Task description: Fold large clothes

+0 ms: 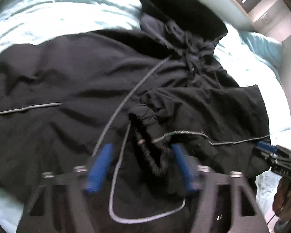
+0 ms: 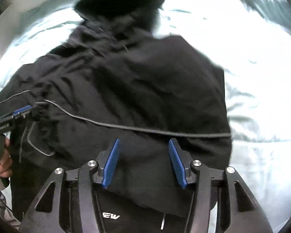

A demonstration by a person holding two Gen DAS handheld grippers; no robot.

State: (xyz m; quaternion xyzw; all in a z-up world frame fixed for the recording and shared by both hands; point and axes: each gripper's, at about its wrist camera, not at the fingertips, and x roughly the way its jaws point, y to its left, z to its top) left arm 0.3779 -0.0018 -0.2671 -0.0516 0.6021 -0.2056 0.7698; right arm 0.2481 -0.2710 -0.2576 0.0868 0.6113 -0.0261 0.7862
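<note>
The large black hooded jacket (image 1: 71, 89) lay on the pale-blue bed (image 1: 48, 15), hood at twelve o'clock, both sleeves folded in; the left hand-held gripper (image 1: 141, 165) spread around a cuff, the right hand-held gripper (image 2: 143, 159) spread, empty over the hem, which likely needed pinching next.

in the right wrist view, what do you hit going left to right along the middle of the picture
hand on the handle, left gripper at the jacket's edge, black jacket, pale bed sheet
</note>
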